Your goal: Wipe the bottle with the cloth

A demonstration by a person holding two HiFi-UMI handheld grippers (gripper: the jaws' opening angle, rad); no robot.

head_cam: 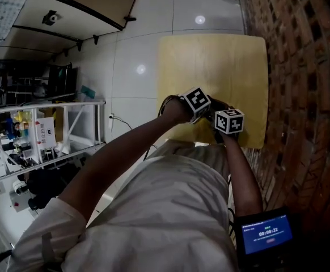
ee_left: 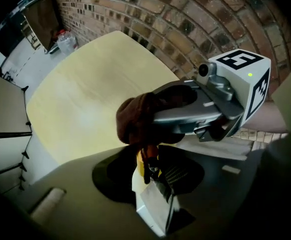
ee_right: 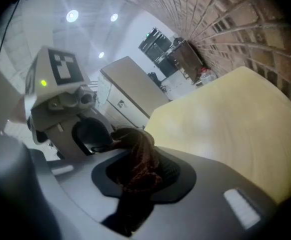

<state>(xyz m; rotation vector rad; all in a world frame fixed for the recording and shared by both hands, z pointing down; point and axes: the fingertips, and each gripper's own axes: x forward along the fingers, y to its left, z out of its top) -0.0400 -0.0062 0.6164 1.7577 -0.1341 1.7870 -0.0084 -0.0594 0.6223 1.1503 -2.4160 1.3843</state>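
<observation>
A small white bottle (ee_left: 153, 206) with a yellow and red top stands up between the jaws of my left gripper (ee_left: 152, 181), which is shut on it. A dark brown cloth (ee_right: 138, 159) is bunched in my right gripper (ee_right: 135, 179), shut on it. In the left gripper view the cloth (ee_left: 135, 116) hangs at the bottle's top, touching it or just above it. In the head view the marker cubes of the left gripper (head_cam: 196, 101) and the right gripper (head_cam: 229, 120) sit close together over the near edge of the pale wooden table (head_cam: 210, 61). There the bottle and cloth are hidden.
A brick wall (head_cam: 301, 67) runs along the table's right side. White tiled floor (head_cam: 136, 44) lies to its left, with a white shelf unit (head_cam: 46, 135) of small items further left. A lit screen (head_cam: 266, 231) is at the person's right hip.
</observation>
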